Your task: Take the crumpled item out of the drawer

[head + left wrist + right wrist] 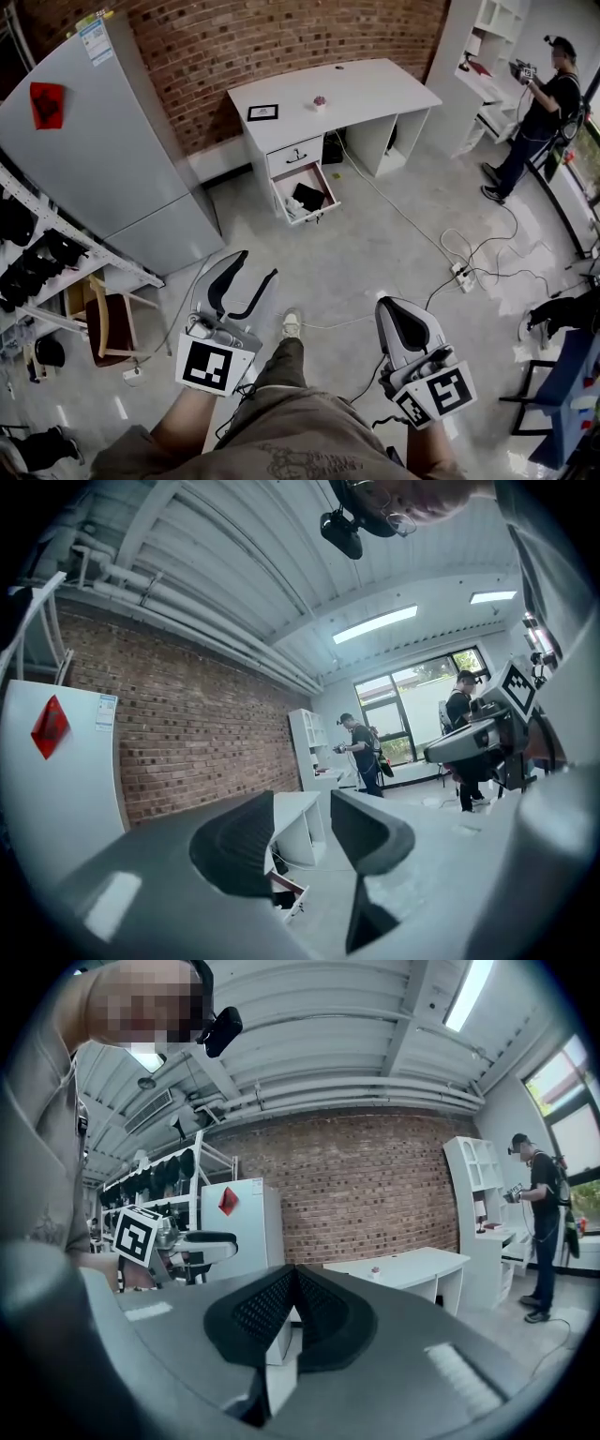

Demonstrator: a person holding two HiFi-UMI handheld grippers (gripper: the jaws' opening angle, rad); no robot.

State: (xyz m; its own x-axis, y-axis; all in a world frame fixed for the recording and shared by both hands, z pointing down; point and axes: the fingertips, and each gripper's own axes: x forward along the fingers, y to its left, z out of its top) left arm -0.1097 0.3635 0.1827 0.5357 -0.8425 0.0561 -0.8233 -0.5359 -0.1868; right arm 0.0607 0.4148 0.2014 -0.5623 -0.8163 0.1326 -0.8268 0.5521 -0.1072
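A white desk (375, 89) stands against the brick wall, several steps ahead. Its lower drawer (326, 184) is pulled open, with a black thing (308, 196) and a pale crumpled item (294, 212) inside. My left gripper (251, 272) is open and empty, held low at my left knee, far from the drawer. My right gripper (394, 314) is shut with nothing in it, at my right knee. In the left gripper view the open drawer (286, 890) shows between the jaws. In the right gripper view the jaws meet in front of the desk (403, 1267).
A grey fridge (103, 131) stands at left, by a rack (56, 272) and a wooden chair (108, 323). Cables and a power strip (462, 276) lie on the floor at right. A person (539, 112) stands by white shelves (492, 56). A framed picture (262, 112) lies on the desk.
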